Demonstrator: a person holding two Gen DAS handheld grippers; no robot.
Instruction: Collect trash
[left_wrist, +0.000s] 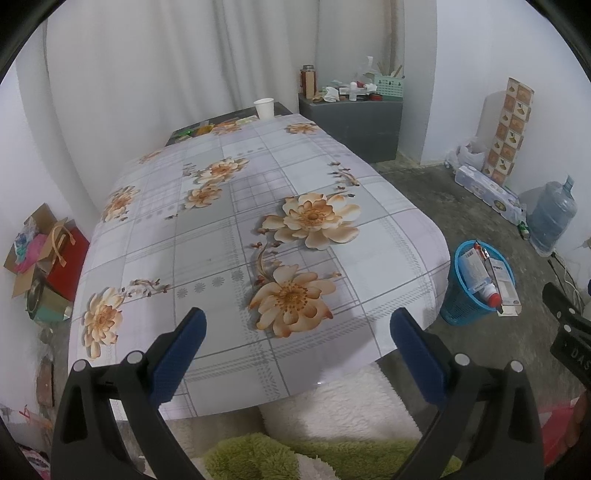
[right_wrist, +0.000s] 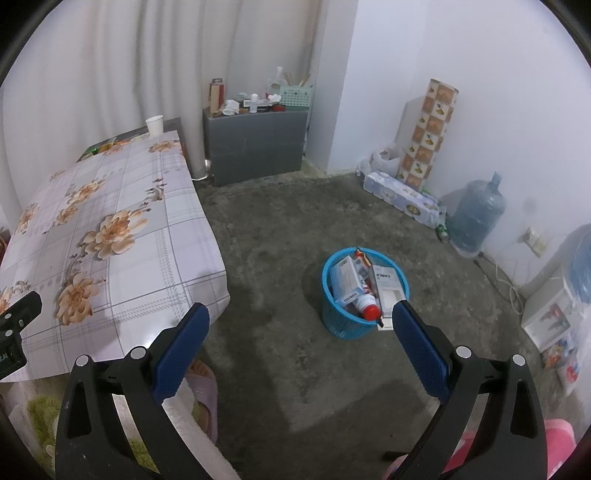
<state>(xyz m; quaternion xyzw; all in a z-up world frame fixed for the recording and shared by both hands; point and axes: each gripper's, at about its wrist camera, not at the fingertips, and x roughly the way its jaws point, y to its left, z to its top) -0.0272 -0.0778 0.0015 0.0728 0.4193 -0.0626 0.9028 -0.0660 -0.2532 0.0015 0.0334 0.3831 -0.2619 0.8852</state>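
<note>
Over the near edge of the floral tabletop (left_wrist: 229, 236), the left tool (left_wrist: 295, 332) is hanging with its blue pads spread wide, gripping nothing. The cloth is lying bare along most of its length; at the far end a white paper cup (left_wrist: 263, 108) is standing beside what may be crumpled wrappers (left_wrist: 192, 130), though that corner is too small to read surely. The cup is looking like the likeliest leftover trash: light, thin-walled, easily crushed, so a gentle pinch across the rim or upper wall should be suiting it. Further right, the right tool (right_wrist: 301, 325) is hovering over the concrete floor (right_wrist: 280, 229), likewise spread and empty. Beyond its right pad the blue mesh wastebasket (right_wrist: 341, 325) is sitting on the floor, already holding cardboard boxes (right_wrist: 345, 282) and a red-capped bottle (right_wrist: 369, 308). A water jug (right_wrist: 474, 218) is standing against the wall.
</note>
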